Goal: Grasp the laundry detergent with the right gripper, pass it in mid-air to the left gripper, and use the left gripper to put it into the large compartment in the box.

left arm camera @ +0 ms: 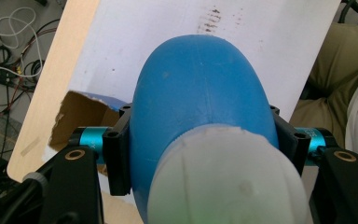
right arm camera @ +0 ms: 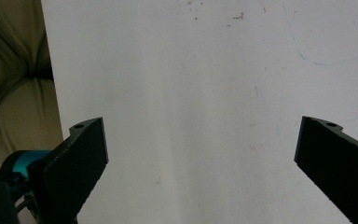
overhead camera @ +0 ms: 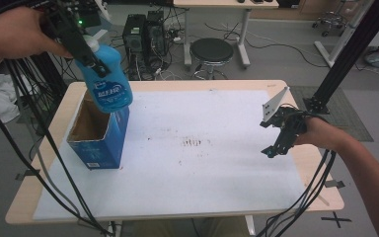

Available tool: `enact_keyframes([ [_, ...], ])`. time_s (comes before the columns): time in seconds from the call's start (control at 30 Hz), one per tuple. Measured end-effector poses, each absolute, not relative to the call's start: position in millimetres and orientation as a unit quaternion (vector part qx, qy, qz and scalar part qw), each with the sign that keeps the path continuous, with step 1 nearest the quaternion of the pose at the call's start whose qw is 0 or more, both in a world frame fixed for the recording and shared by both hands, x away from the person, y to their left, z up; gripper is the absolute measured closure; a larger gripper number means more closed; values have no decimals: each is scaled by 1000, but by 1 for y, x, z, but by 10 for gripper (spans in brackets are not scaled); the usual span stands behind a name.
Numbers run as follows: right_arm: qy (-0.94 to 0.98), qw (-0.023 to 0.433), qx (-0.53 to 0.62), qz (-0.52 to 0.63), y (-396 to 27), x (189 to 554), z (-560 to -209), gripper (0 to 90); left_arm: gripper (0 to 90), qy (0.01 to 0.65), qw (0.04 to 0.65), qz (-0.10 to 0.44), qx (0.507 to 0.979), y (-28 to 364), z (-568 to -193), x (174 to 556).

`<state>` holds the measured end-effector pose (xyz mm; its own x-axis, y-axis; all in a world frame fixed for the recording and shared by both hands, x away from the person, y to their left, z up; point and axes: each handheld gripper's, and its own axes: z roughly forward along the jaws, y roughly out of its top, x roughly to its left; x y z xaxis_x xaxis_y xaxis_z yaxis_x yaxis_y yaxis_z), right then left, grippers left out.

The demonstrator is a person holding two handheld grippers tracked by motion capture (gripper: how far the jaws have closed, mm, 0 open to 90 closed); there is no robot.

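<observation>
left gripper clamped on blue bottle near its white cap; bottle held tilted just above open box at table's left side. right gripper spread wide, nothing held, over white sheet.

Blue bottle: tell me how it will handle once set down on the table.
The bottle looks rounded and smooth, so it may slip in the left claw. Tall and narrow, it could tip if nudged. Its plastic wall probably gives slightly under a squeeze.
</observation>
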<state>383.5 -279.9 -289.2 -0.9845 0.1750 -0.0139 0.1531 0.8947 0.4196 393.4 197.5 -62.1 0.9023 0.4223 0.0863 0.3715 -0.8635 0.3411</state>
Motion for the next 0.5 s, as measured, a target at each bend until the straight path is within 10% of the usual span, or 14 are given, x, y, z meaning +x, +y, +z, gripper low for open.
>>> enact_keyframes([
  [0.5, 973, 28, 88, 210, -275, 384, -290, 16, 376, 249, 133, 95, 955, 242, -80, 393],
])
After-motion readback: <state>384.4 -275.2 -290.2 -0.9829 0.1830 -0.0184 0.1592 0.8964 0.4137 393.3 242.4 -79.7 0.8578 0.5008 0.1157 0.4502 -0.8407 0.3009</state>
